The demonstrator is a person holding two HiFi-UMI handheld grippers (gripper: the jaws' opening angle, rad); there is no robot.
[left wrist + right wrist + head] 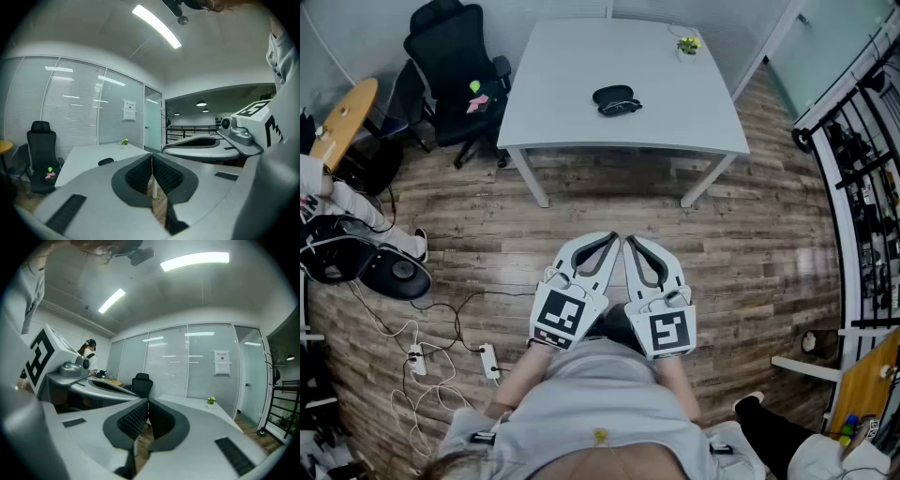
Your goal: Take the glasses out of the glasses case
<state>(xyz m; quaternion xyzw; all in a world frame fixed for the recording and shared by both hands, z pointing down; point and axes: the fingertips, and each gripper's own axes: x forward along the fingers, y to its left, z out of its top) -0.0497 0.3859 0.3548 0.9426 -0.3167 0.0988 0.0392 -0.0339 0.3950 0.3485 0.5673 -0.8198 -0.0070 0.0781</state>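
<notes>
Left gripper (612,238) and right gripper (630,242) (both closed) hang far from glasses case (616,98).

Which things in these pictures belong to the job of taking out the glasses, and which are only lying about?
For the job: glasses case on the white table; left gripper and right gripper, both shut, holding nothing.

Lying about: small plant at the table's far corner; black office chair; power strip on the floor.
</notes>
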